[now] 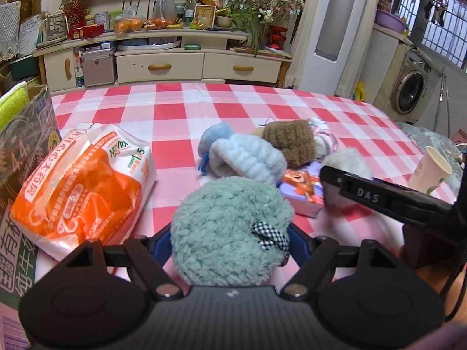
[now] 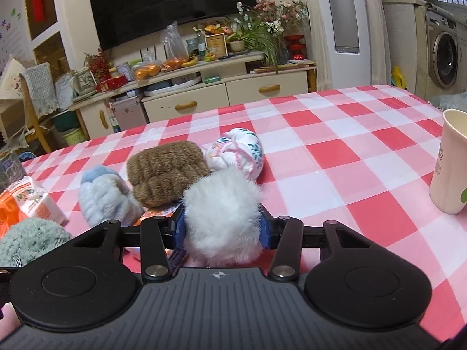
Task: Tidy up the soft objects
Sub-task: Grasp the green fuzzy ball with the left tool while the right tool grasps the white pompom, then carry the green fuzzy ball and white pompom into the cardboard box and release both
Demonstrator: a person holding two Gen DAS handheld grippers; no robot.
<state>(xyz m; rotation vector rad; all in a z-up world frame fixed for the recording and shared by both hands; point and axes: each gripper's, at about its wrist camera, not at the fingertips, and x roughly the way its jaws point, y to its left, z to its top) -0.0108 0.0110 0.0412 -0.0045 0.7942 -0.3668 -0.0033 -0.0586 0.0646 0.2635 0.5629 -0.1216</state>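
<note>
Soft items make up the working set: a loose heap of them lies mid-table on the red-and-white checked tablecloth [image 2: 335,151], and two have been picked out of it. The mint-green fleecy item [image 1: 230,230], trimmed with a small black-and-white gingham bow [image 1: 270,234], sits between the blue pads of the left gripper [image 1: 230,242], which is clamped on it; it appears raised clear of the cloth, though its underside is hidden. The white furry item [image 2: 223,218] sits between the blue pads of the right gripper [image 2: 223,233], which press into its fur on both sides; whether it is off the table cannot be told. Just behind it the heap comprises a brown ribbed plush piece [image 2: 166,172], a pale blue plush piece [image 2: 105,195] and a white floral cloth bundle [image 2: 236,151], all touching one another, with a purple cartoon-print pack [image 1: 303,189] partly under them. An orange-and-white plastic package [image 1: 84,186] lies to the left of the heap, and a cardboard box [image 1: 26,140] stands at the left table edge. A paper cup [image 2: 449,163] stands upright, well apart on the right. Judged step: pick-up, both tools loaded. The next move calls for carrying each item to its collecting place, probably the box, although no frame confirms the destination. Keep the grip steady, since fleece compresses and may slip. Clear the package on the left-hand path, and avoid the cup.
</note>
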